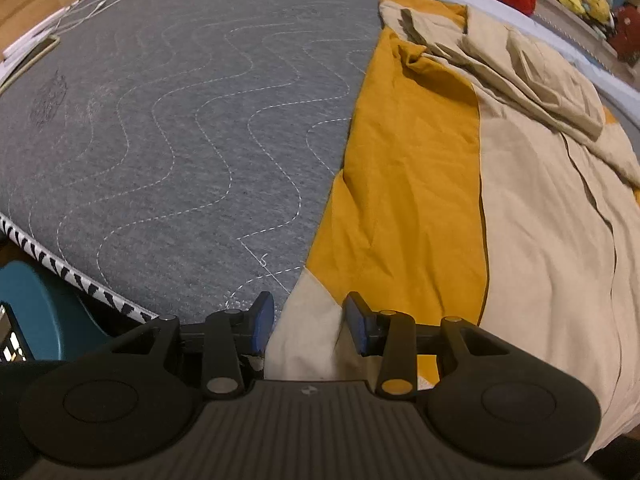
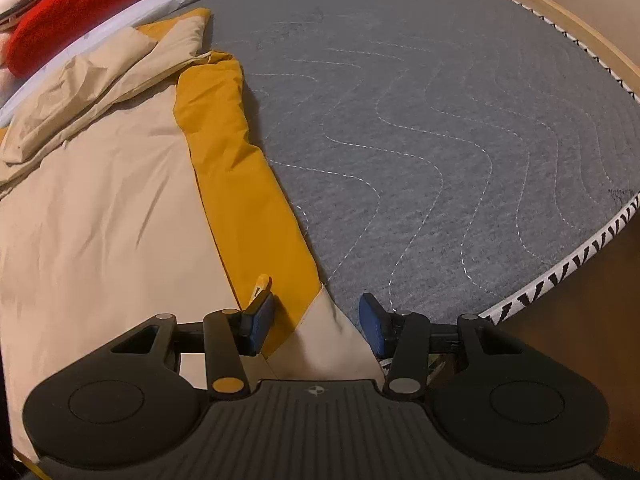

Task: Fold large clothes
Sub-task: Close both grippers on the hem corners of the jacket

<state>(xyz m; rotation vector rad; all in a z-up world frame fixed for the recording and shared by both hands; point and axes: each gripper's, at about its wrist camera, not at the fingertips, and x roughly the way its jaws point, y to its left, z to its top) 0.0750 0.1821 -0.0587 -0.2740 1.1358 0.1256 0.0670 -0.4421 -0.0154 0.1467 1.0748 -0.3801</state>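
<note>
— Jacket (image 1: pixel 520 220) lies flat on the grey mattress (image 1: pixel 180 140), its two near corners by the tongs.
— Left gripper (image 1: pixel 308 324) and right gripper (image 2: pixel 316 322)?
— Both spread, each straddling a beige corner, pinching nothing.
— Risk?
— Pads may catch only one layer, so the fold drags crooked.

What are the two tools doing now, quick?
Left tool: open, the garment corner lies between its pads, not pinched.
Right tool: open, over the garment's other corner, holding nothing.
</note>
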